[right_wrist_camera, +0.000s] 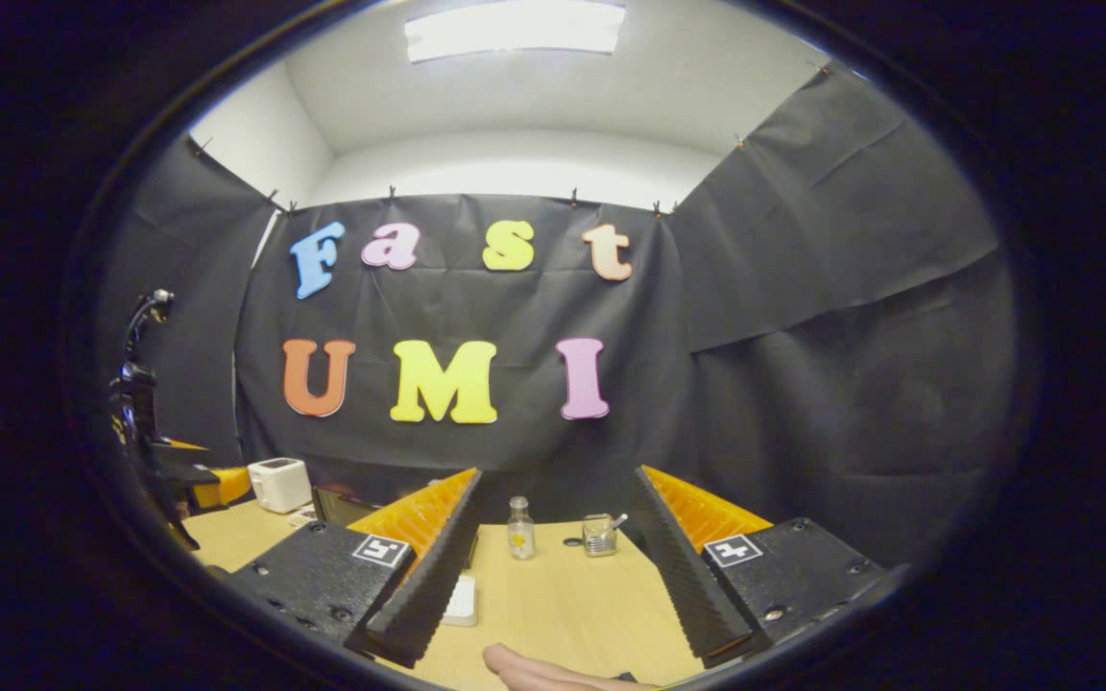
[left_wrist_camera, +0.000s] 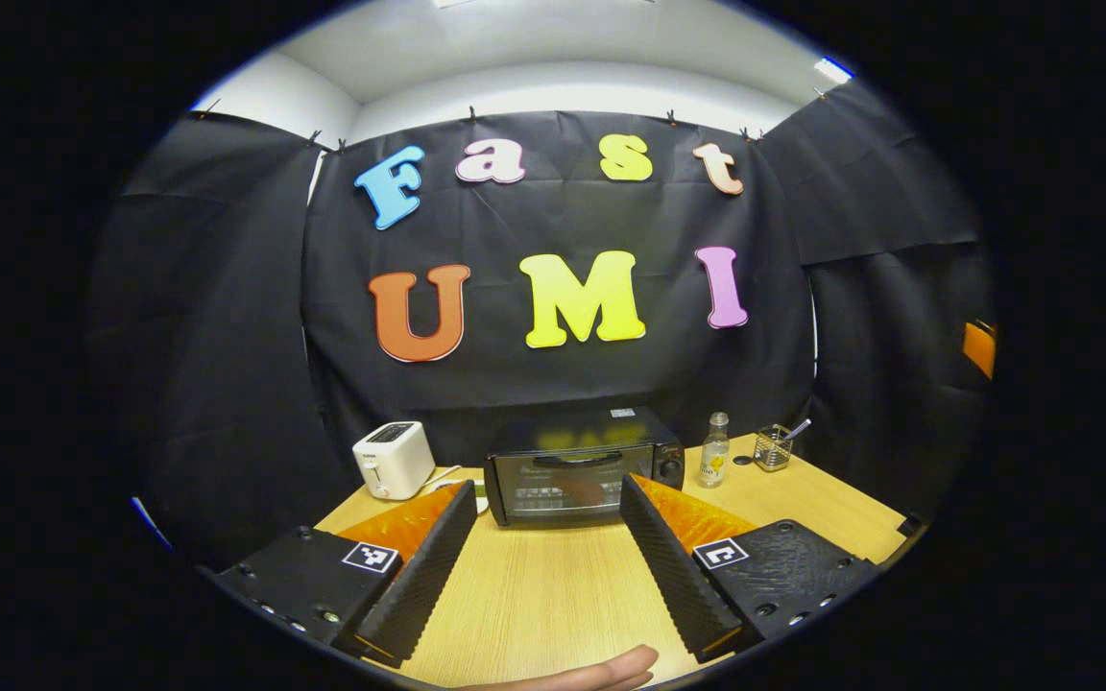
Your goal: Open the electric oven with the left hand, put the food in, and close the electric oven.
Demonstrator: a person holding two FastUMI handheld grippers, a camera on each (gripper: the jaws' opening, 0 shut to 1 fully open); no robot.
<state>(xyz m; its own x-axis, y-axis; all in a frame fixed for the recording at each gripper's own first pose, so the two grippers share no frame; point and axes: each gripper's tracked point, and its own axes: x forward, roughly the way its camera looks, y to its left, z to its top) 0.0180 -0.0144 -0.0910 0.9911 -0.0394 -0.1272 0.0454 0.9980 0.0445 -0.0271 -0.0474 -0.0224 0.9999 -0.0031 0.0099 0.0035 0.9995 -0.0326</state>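
The black electric oven [left_wrist_camera: 574, 472] stands at the back of the wooden table [left_wrist_camera: 534, 595] with its glass door closed and its handle along the top of the door. My left gripper [left_wrist_camera: 548, 489] is open and empty, well short of the oven, which I see between its fingers. My right gripper [right_wrist_camera: 555, 475] is open too, with nothing in it. In the right gripper view, a corner of the oven [right_wrist_camera: 334, 503] shows behind the left finger. A small white object [right_wrist_camera: 462, 600] lies on the table beside that finger; I cannot tell what it is.
A white toaster [left_wrist_camera: 393, 459] stands left of the oven. To the oven's right are a small glass bottle [left_wrist_camera: 714, 451] and a glass cup [left_wrist_camera: 772, 447] with a spoon. A person's hand [left_wrist_camera: 601, 672] shows at the bottom edge. The other gripper [right_wrist_camera: 145, 422] is at far left.
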